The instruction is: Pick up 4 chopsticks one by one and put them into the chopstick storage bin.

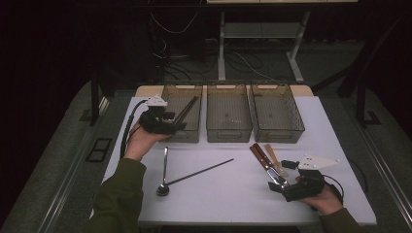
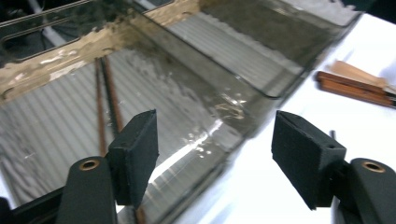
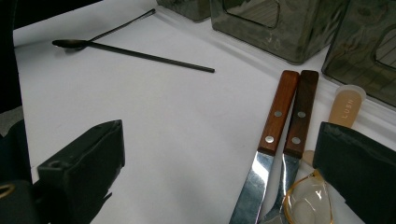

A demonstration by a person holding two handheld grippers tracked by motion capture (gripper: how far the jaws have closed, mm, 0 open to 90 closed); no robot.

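Observation:
Two brown chopsticks lie in the left clear bin. My left gripper hovers open over that bin's front, its jaws wide apart with nothing between them. Two wooden-handled knives lie side by side on the white table, with a tan-handled clear plastic spoon at their right. My right gripper is open just in front of the knife blades; it also appears as the right gripper low over the table, holding nothing.
Middle bin and right bin stand at the table's back. A metal spoon and a thin black stick lie left of centre. The person's sleeve comes in at the bottom left.

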